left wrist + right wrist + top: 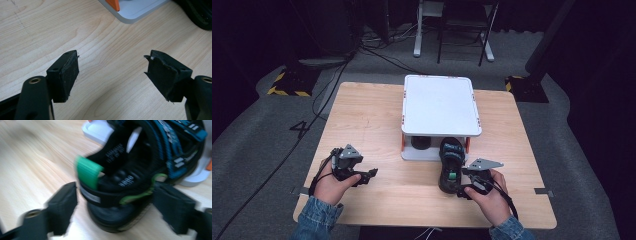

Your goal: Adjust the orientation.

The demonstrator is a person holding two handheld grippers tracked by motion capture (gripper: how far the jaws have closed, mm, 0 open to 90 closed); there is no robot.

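Observation:
A black sandal (451, 167) with teal straps and a green heel tab (88, 171) lies on the wooden table (372, 120), its toe under the white rack (439, 105). My right gripper (461, 188) is at the sandal's heel. In the right gripper view, which is blurred, the gripper (115, 192) has the heel between its jaws. The left pad stands a little off the shoe and the right pad is close against it. At the table's left front, my left gripper (370, 175) is open over bare wood, with nothing between its jaws (112, 62).
The white rack has a flat top on orange posts (402, 141) and a white base plate (135, 11). A second dark object (421, 142) sits under it on the left. Chair legs and cables are on the floor beyond the table.

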